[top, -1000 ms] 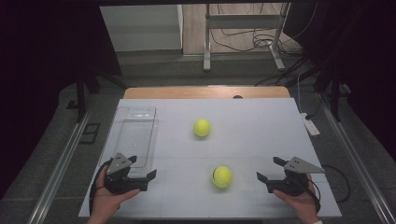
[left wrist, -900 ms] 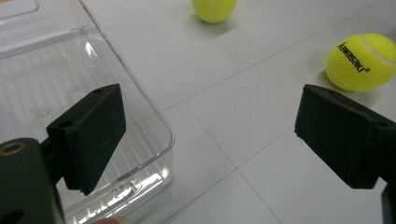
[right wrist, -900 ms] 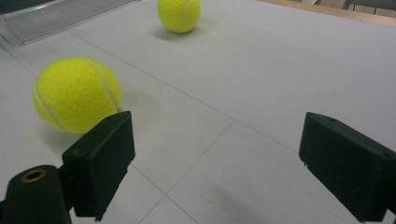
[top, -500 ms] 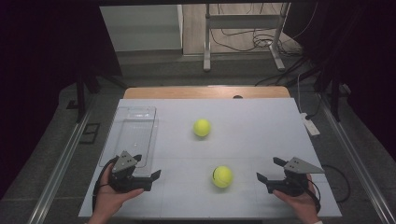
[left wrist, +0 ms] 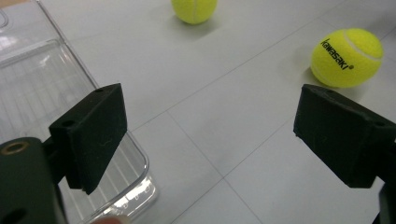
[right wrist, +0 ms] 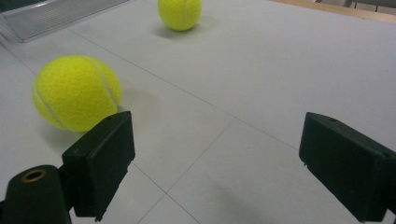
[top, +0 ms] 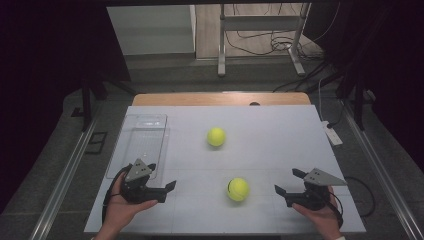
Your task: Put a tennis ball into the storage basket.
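The near tennis ball (top: pixel 238 189) lies on the pale grey surface (top: pixel 280 140), toward the person's edge and between the two grippers, touching neither. In the left gripper view it (left wrist: pixel 346 57) sits beyond the right-hand jaw, its black "kawasaki" lettering facing the camera; in the right gripper view it (right wrist: pixel 76 93) lies just behind the left-hand jaw. The far tennis ball (top: pixel 216 136) rests well apart from it, nearer the middle of the surface, and shows at the top edge of the left gripper view (left wrist: pixel 194 10) and of the right gripper view (right wrist: pixel 180 13).

The left gripper (top: pixel 159 189) is held in the person's left hand (top: pixel 122 210) just beside the near corner of a clear plastic tray (top: pixel 131 142), pointing across the surface toward the near ball. Its jaws stand wide apart with only bare surface between them, though they have just been closing a little. In its own view the tray's ribbed floor and rounded corner (left wrist: pixel 133 198) lie beside and under the left-hand jaw.

The right gripper (top: pixel 290 184), held in the right hand (top: pixel 320 212) near the surface's right front corner, points toward the near ball. Its jaws are also spread wide and hold nothing.
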The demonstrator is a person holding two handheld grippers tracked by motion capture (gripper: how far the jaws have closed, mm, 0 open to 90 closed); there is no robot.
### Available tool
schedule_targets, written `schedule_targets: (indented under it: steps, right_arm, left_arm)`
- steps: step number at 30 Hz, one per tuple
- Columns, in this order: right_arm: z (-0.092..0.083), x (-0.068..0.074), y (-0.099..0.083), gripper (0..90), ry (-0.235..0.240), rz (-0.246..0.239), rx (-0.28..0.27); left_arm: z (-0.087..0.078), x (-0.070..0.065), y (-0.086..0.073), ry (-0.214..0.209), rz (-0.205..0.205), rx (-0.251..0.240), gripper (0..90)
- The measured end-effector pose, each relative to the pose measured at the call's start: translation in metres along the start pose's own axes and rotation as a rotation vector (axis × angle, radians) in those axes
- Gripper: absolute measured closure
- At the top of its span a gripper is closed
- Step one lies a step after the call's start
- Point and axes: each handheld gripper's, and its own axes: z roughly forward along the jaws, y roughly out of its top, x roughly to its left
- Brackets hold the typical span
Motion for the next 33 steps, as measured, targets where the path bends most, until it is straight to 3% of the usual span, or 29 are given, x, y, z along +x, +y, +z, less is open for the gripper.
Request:
schedule_targets:
  steps: [16, 33]
  right_arm:
    - [0.000, -0.001, 0.000, 10.7, 0.001, -0.003, -0.001]
    - [-0.001, 0.000, 0.000, 10.9, -0.001, -0.008, -0.001]
  left_arm:
    - [0.014, -0.004, 0.020, -0.012, 0.011, 0.014, 10.9]
    - [0.032, -0.008, 0.036, -0.057, 0.017, 0.047, 10.8]
